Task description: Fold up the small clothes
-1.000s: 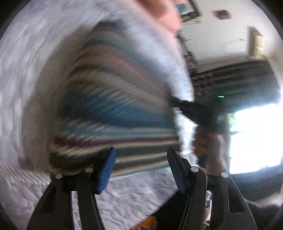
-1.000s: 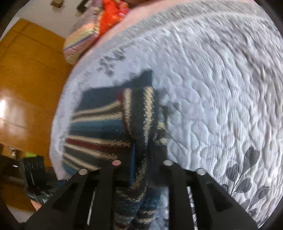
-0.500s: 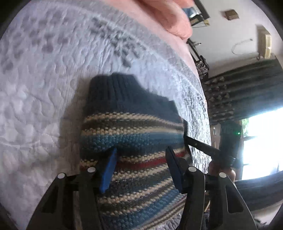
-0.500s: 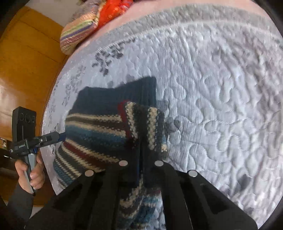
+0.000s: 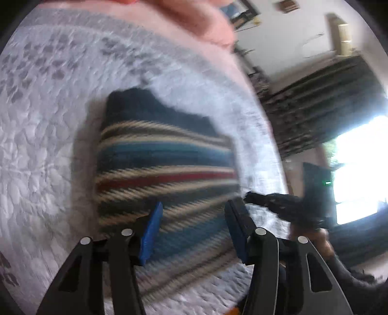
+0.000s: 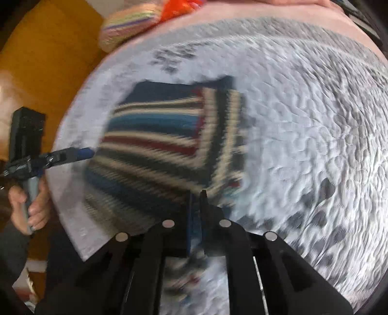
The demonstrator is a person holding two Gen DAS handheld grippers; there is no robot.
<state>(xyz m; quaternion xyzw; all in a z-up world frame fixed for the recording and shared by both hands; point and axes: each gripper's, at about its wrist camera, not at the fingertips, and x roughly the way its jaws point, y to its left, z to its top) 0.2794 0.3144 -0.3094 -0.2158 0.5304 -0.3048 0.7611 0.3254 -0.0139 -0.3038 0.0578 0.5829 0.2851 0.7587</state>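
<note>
With the striped sweater (image 6: 155,145) lying on the quilt (image 6: 303,121), the right gripper (image 6: 197,196), jaws closed on its near edge, should probably carry that flap leftward slowly while the left gripper (image 5: 191,225), jaws open, steadies the cloth.

Showing bands of cream, teal blue, dark red and charcoal across the knitted garment (image 5: 165,169), topped by a plain navy ribbed edge. Lying under it, a pale grey-white quilt (image 6: 303,121) stitched in pebble shapes and printed with darker grey leaves. Carrying blue pads (image 5: 151,232) on black fingers. Glowing orange-brown, the wooden wardrobe (image 6: 48,60); peeking beyond, rainbow-striped and bright orange-red bedding (image 6: 135,21).
</note>
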